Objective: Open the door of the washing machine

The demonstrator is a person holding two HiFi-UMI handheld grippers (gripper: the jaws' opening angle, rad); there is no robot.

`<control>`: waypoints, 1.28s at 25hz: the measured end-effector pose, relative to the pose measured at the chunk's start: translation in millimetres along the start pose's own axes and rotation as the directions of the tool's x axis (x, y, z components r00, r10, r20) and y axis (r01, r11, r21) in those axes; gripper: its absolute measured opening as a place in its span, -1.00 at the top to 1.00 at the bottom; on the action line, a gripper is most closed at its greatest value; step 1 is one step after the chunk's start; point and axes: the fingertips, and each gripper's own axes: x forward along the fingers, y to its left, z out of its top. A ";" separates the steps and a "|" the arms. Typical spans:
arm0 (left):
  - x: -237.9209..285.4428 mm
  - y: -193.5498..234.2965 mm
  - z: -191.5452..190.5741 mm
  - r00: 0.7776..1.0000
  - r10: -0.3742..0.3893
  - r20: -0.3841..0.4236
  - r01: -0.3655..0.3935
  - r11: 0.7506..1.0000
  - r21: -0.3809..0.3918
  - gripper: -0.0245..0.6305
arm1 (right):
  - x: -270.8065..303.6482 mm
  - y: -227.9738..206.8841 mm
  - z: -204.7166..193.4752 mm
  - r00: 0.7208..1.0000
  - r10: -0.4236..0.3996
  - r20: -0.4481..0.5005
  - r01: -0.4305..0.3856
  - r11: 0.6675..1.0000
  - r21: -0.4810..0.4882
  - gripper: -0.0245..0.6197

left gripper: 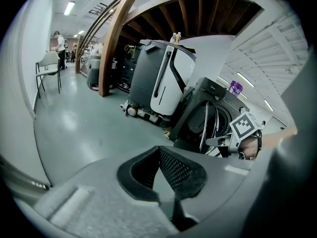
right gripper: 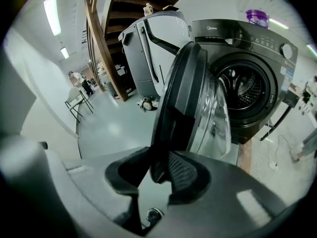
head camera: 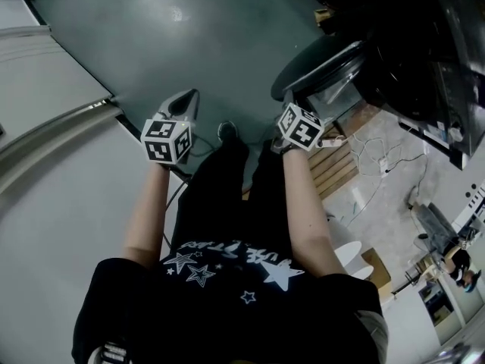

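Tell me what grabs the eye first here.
The door, swung wide off the dark washer, fills the right gripper view, its rim clamped in the right gripper. The left gripper hangs open and empty over the grey floor.

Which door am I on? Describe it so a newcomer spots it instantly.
Find the dark front-loading washing machine near the wooden staircase. Its round door stands swung open, rim between the right gripper's jaws. Unlike the grey-and-white appliance behind, it has a bulging glass window.
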 end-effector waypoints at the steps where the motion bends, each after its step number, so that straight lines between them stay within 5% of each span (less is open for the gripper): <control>1: -2.0 6.7 1.1 1.000 0.005 0.005 -0.005 1.000 -0.005 0.89 | 3.2 6.1 2.6 1.000 -0.003 0.002 0.003 1.000 0.011 0.57; 16: -2.5 78.0 14.4 0.995 0.098 0.027 -0.095 0.991 -0.090 0.89 | 62.9 104.1 62.5 0.998 0.034 0.055 -0.042 0.988 0.146 0.54; 32: 21.9 135.3 73.9 0.985 0.170 0.023 -0.166 0.977 -0.130 0.89 | 114.9 158.8 123.4 0.999 0.012 0.043 -0.020 0.979 0.201 0.53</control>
